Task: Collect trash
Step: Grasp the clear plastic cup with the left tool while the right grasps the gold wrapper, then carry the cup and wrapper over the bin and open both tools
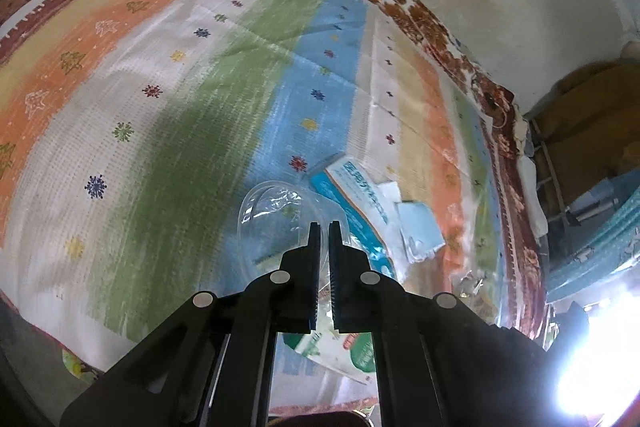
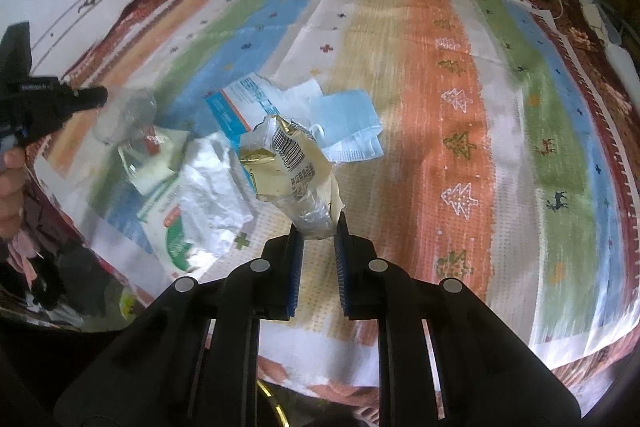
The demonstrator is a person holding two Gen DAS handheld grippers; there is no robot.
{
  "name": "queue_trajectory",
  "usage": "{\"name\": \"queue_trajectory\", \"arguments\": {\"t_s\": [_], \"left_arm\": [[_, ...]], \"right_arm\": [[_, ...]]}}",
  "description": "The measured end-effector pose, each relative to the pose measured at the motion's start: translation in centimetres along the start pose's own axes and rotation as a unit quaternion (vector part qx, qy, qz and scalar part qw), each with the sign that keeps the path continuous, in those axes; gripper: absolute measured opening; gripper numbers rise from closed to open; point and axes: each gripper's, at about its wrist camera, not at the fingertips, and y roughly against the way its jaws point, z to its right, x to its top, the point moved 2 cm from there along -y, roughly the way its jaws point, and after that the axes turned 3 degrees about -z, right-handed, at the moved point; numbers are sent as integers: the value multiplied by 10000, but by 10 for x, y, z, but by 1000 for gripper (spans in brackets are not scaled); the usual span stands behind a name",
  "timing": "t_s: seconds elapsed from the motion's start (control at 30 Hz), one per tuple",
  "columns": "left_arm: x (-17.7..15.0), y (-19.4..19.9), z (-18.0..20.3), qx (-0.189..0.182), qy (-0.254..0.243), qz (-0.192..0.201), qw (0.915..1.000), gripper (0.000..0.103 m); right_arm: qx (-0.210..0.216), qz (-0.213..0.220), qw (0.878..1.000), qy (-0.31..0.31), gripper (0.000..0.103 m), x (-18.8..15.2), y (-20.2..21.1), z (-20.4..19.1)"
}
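My left gripper pinches the rim of a clear plastic cup above the striped cloth, as far as the glare allows. My right gripper squeezes a gold snack wrapper beside the trash pile.

In my right wrist view, the wrapper pinched in my right tool stands at frame centre, above the mat spread over the bed. Behind it lie the mask and, to its left, the box. Lower left lies the pouch. At far left my left tool touches the cup.
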Motion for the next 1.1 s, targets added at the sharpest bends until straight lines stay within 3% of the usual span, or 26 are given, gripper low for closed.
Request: {"name": "queue_trajectory", "arguments": {"t_s": [0.53,1.1], "left_arm": [[-38,37,44,-53,-696,180,9974,4],[-99,80,84,-404,-1344,399,9893,4]], "right_arm": [[32,463,9989,-94,14,-17,57,-16],[223,864,9956,-294,14,-57,104,-43]]}}
